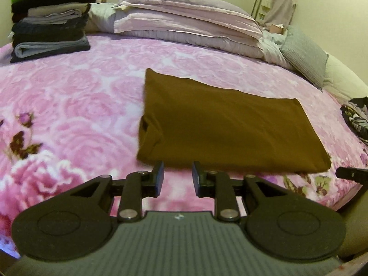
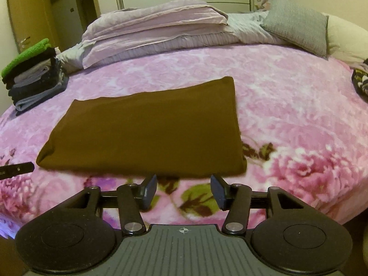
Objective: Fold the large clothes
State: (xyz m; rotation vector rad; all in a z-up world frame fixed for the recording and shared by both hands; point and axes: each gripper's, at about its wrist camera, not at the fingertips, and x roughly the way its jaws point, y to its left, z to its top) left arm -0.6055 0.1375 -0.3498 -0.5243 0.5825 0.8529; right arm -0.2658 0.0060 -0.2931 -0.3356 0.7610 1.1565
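Note:
A brown garment [image 1: 225,124] lies folded into a flat rectangle on the pink floral bedspread [image 1: 76,105]; the right wrist view shows the same brown garment [image 2: 147,126] from the other side. My left gripper [image 1: 178,172] hovers just short of its near edge, jaws open a narrow gap with nothing between them. My right gripper [image 2: 183,185] sits just short of the near edge too, jaws open wider and empty. Each view catches a black tip of the other gripper at its side edge.
A stack of folded clothes [image 1: 49,20] topped by a green piece stands at the bed's far left. Lilac pillows [image 1: 184,16] and a grey cushion [image 1: 303,57] line the head of the bed. A patterned dark cloth [image 1: 356,119] lies at the right edge.

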